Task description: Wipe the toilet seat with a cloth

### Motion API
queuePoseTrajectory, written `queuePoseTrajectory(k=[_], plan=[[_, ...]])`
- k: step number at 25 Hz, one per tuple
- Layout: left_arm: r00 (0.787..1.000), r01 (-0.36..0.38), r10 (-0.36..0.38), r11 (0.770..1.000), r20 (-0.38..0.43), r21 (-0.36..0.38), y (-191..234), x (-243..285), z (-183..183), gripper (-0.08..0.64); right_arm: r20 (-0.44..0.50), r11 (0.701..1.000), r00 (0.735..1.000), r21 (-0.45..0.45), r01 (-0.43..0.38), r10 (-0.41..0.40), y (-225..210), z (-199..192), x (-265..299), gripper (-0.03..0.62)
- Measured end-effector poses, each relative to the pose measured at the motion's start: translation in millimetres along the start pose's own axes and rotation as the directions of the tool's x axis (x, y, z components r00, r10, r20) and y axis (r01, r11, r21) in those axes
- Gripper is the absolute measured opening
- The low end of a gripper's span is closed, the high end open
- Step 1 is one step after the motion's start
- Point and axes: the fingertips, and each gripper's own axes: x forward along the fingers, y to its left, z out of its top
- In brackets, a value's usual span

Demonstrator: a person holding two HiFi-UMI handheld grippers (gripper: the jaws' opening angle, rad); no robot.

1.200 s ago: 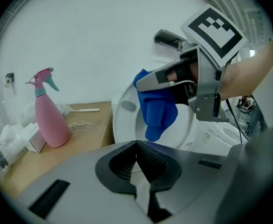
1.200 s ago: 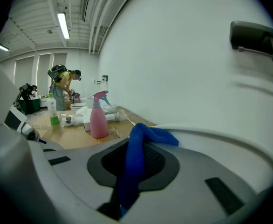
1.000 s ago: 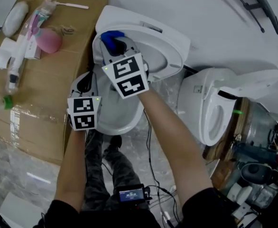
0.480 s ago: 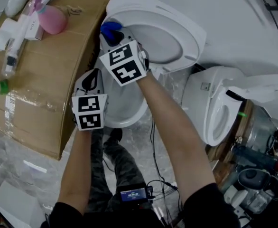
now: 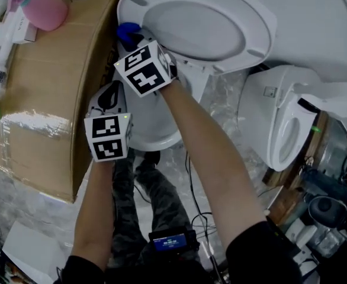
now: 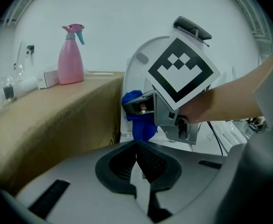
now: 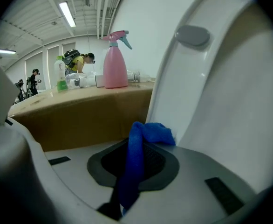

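Observation:
The white toilet [image 5: 156, 136] stands next to a cardboard box, its lid [image 5: 203, 25] raised. My right gripper [image 5: 132, 41] is shut on a blue cloth [image 5: 126, 33] at the lid's left edge, above the bowl's back rim. In the right gripper view the cloth [image 7: 135, 157] hangs folded out of the closed jaws [image 7: 127, 176], close to the lid [image 7: 229, 92]. My left gripper [image 5: 109, 99] is lower, over the bowl's left rim, shut and empty [image 6: 139, 171]. From the left gripper view the right gripper [image 6: 141, 107] and the cloth [image 6: 139, 122] lie just ahead.
The big cardboard box [image 5: 43, 93] on the left carries a pink spray bottle [image 5: 43, 9] and small bottles. A second white toilet [image 5: 280, 129] stands at the right. Cables and a small screen [image 5: 173, 241] lie on the floor by the person's legs [image 5: 144, 200].
Both grippers have sunk toward the bowl. The right one, still shut on the blue cloth, now sits at the lid's lower left edge; the lid fills more of the head view.

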Motion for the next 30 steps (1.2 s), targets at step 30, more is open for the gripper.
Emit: queuePoseTrajectory(k=[30], plan=[[0.984, 0.107, -0.087, 0.987, -0.157, 0.122, -28, 51, -52, 0.012, -0.141, 0.951, 0.986, 0.284, 0.121, -0.083, -37, -166, 0, 0.052]])
